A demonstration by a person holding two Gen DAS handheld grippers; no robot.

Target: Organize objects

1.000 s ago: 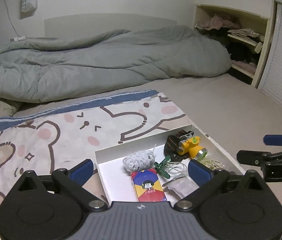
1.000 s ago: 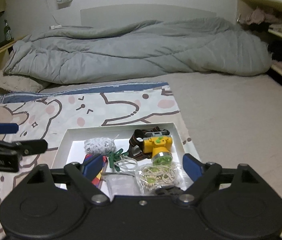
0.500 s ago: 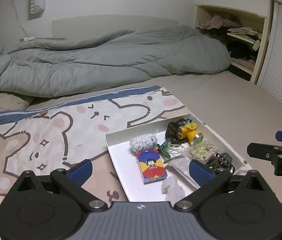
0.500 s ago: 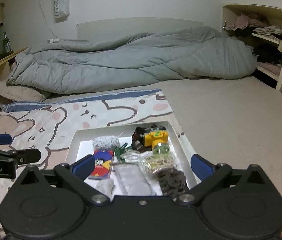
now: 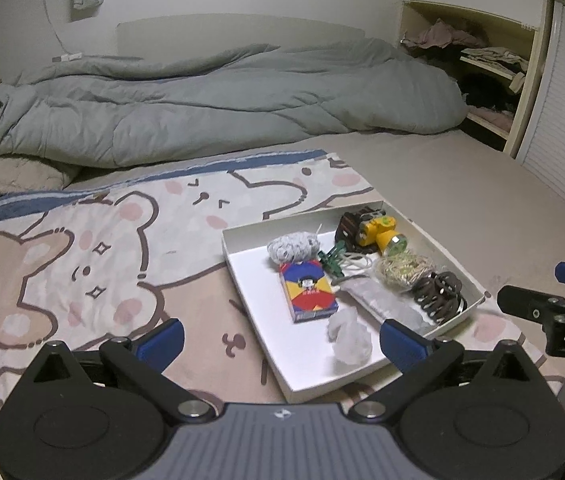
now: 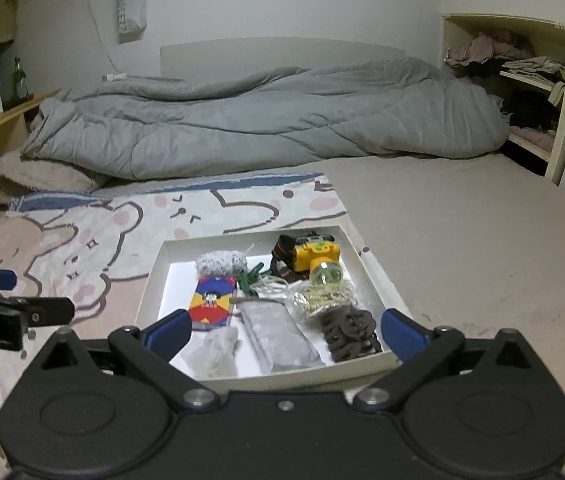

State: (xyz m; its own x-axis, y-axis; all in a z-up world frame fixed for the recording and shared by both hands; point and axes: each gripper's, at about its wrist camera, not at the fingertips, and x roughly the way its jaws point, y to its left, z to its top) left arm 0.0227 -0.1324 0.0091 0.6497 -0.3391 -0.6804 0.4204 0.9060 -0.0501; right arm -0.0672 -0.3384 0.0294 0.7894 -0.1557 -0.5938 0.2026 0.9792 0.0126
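1. Here we hold both grippers above the near edge of the bed, and both are empty: the left gripper (image 5: 280, 338) has its fingers spread wide with nothing between them, and the right gripper (image 6: 284, 326) is released in the same way.

2. The task's things all lie inside the white tray (image 6: 374, 272), which sits on the bear-print blanket (image 5: 82, 248). At the far side we see a grey yarn ball (image 6: 220, 262) on the left and a yellow headlamp (image 6: 316, 256) on the right, with a green clip (image 6: 248, 278) between them. In the middle lie a colourful card box (image 6: 212, 300) and a bag of rubber bands (image 6: 324, 296). On the near side there are a crumpled white wad (image 6: 214, 350), a grey pouch (image 6: 278, 336) and a brown hair claw (image 6: 348, 332).

3. We judge that the scene fits two stages – either the things were gathered into the tray and the sorting is over, or they wait there to be taken out and placed somewhere else. The pictures do not settle this.

4. So we name no next move. Any grasp in the tray would need care – the things on the right side touch and overlap each other.
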